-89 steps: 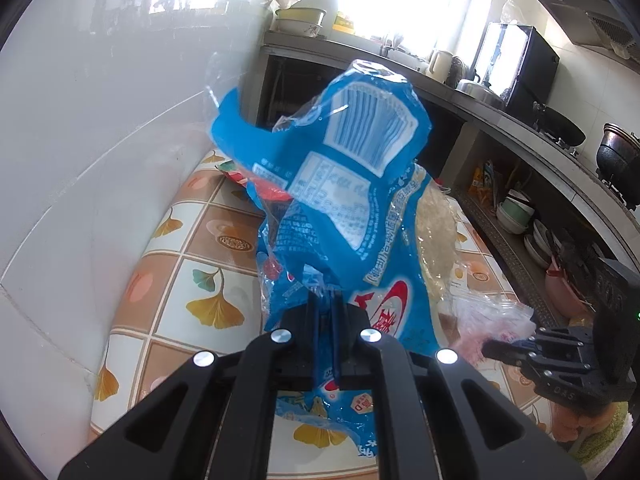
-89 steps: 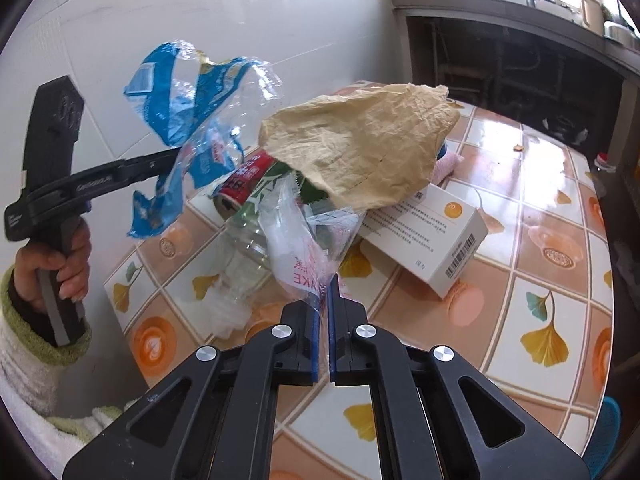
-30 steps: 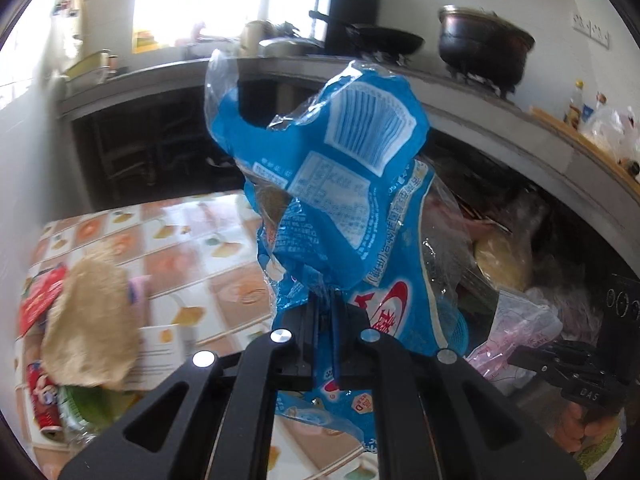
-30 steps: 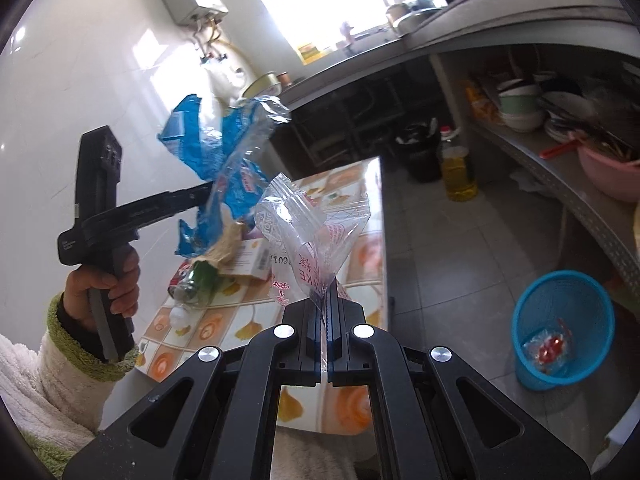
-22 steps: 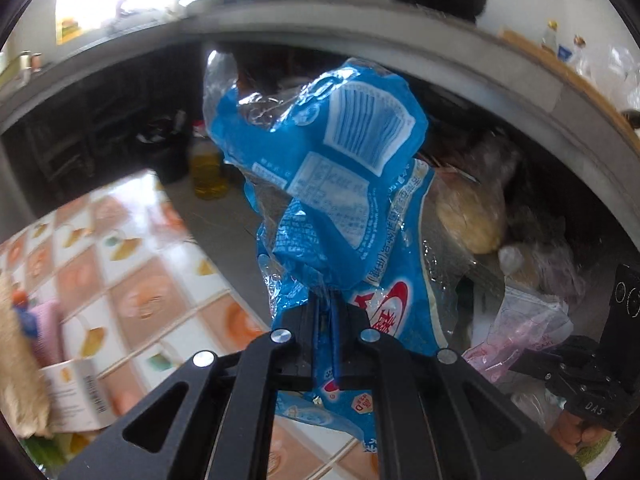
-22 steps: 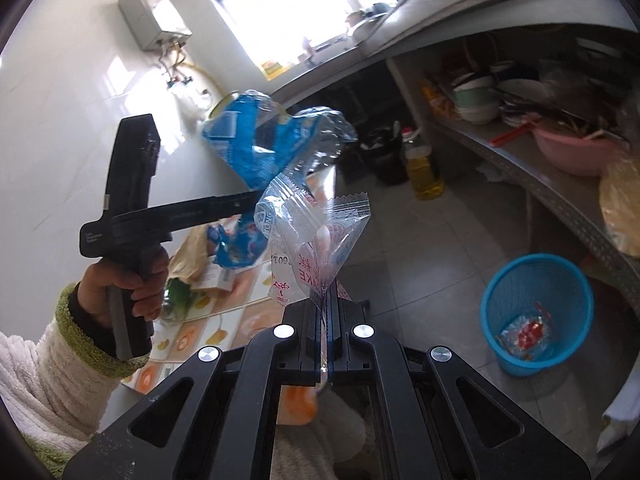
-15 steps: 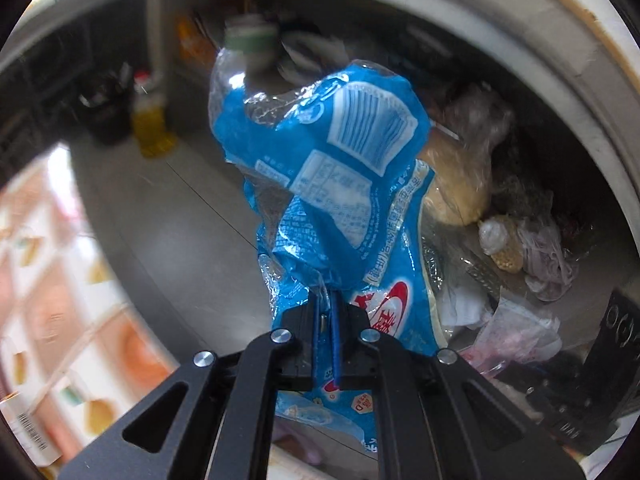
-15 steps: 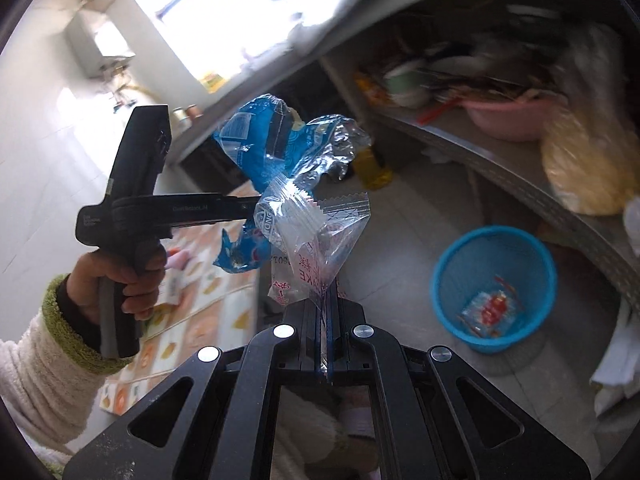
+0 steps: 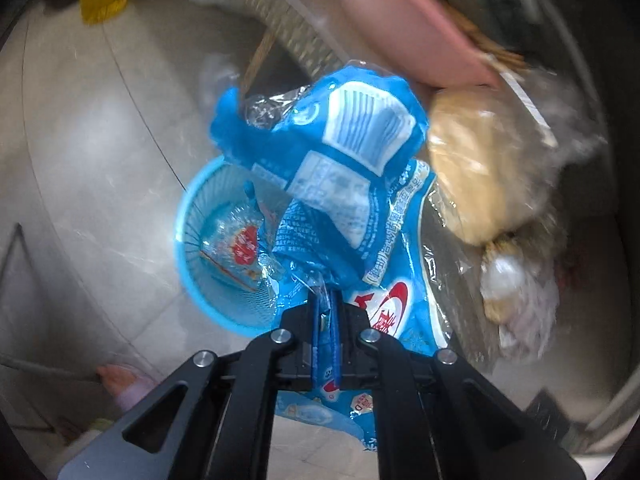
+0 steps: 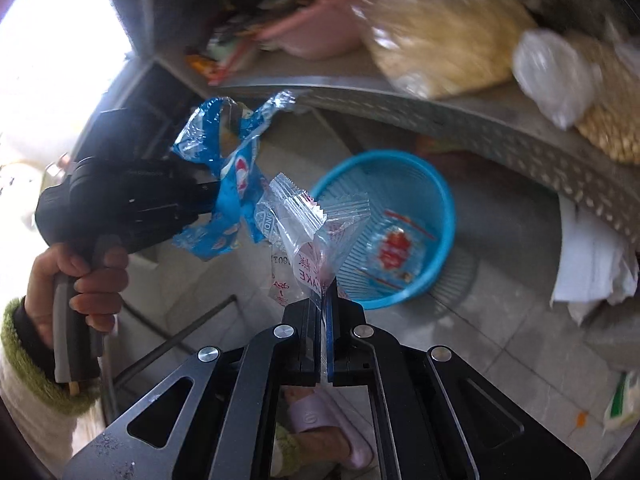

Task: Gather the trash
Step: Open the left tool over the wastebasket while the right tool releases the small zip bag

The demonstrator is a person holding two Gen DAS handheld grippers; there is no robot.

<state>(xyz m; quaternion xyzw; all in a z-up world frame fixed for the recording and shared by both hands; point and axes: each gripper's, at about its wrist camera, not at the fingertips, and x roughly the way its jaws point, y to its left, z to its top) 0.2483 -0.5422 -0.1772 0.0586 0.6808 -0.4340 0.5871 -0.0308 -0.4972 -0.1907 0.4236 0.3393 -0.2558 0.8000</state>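
The left gripper (image 9: 325,308) had its jaws pinched on a blue wrapper (image 9: 340,184), the right gripper (image 10: 324,300) on a clear wrapper (image 10: 308,232). Beyond both jaws, below on the floor, stood the blue bin (image 10: 436,200), one wrapper already inside. Best to centre each over the rim before letting go, since film drifts. A steel shelf (image 10: 480,120) edge crowded the bin's far side; the near side lay open.

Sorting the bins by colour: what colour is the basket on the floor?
Light blue, with thin ribbed walls. The basket shows best in the right wrist view.
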